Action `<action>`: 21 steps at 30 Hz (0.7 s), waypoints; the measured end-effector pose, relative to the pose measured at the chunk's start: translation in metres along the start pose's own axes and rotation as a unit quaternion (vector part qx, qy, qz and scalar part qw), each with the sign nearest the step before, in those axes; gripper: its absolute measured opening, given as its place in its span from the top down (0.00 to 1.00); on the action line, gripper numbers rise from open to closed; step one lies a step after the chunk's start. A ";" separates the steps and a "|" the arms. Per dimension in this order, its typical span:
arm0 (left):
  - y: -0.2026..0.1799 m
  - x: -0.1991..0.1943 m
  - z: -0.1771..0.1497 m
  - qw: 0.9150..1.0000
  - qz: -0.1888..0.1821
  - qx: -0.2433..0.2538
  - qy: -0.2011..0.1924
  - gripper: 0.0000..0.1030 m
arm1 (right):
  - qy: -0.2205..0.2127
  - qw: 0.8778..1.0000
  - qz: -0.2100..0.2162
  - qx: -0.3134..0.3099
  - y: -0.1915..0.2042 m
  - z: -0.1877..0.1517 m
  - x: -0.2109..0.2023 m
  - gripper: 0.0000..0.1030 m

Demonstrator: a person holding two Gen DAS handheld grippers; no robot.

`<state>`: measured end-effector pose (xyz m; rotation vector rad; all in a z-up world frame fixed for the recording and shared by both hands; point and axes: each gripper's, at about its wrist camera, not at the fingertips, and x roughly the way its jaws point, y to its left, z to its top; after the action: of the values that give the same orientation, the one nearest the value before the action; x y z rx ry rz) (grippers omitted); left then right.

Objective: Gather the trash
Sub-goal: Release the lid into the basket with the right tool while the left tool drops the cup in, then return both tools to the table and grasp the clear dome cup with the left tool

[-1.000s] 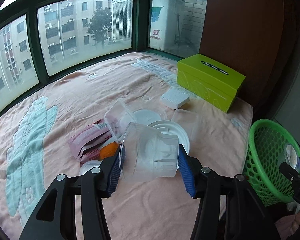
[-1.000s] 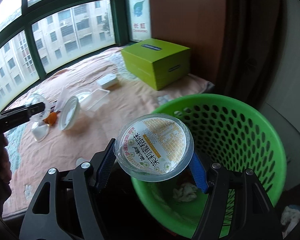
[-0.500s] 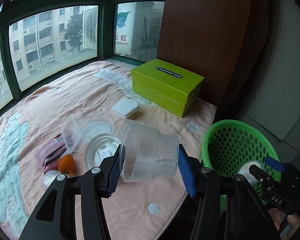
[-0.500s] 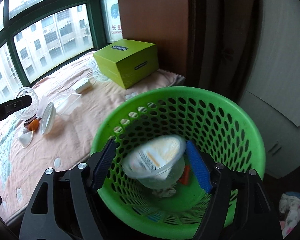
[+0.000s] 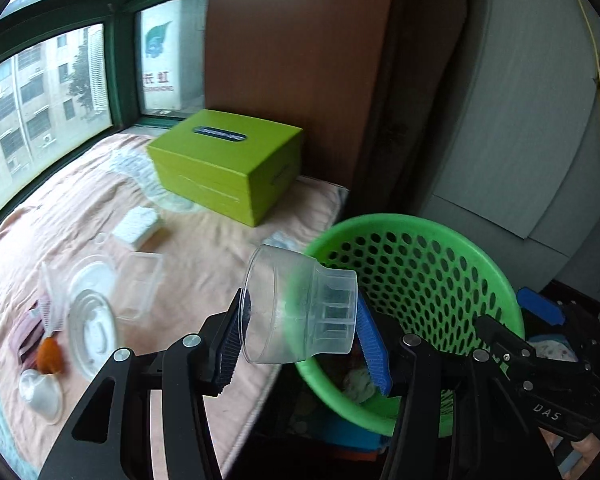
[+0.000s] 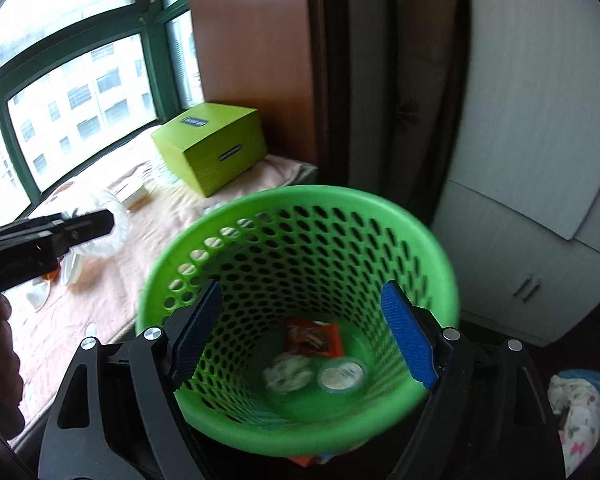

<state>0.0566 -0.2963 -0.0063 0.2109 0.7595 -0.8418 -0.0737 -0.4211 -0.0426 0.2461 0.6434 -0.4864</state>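
1. The left gripper (image 5: 300, 332) had its blue pads closed on a clear plastic cup (image 5: 298, 308), held on its side with its mouth toward the bed, just short of the rim of the green basket (image 5: 452, 240).
2. The right gripper (image 6: 300, 336) stood wide apart and held nothing, poised over the basket's mouth.
3. In the basket lay three pieces: one round lidded tub (image 6: 342, 376), one orange wrapper (image 6: 314, 338), one crumpled tissue (image 6: 288, 374).
4. On the bedspread (image 5: 204, 248) I counted one round lid (image 5: 92, 330), one clear tray (image 5: 140, 288), one white foam block (image 5: 138, 226), one orange scrap (image 5: 49, 356) and one green box (image 5: 228, 164).
5. Risk, as I judged it: let go too early, the light cup could strike the rim and roll to the floor; the two grippers, near each other, might also collide.
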 end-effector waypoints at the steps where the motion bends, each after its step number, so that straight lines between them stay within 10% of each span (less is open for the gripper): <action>1: -0.004 0.004 -0.001 1.000 -0.004 0.004 0.004 0.51 | -0.001 1.000 -0.003 0.003 -0.004 -0.001 -0.001 0.21; 12: -0.038 0.026 -0.011 0.999 -0.022 0.028 0.028 0.32 | -0.006 0.999 -0.018 0.038 -0.033 -0.008 -0.009 0.21; 21: -0.004 0.002 -0.015 0.999 0.031 -0.008 0.009 0.28 | -0.007 1.000 0.013 0.013 -0.006 -0.006 -0.006 0.19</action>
<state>0.0465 -0.2930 -0.0183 0.2267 0.7718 -0.7760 -0.0844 -0.4222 -0.0438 0.2757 0.6194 -0.4720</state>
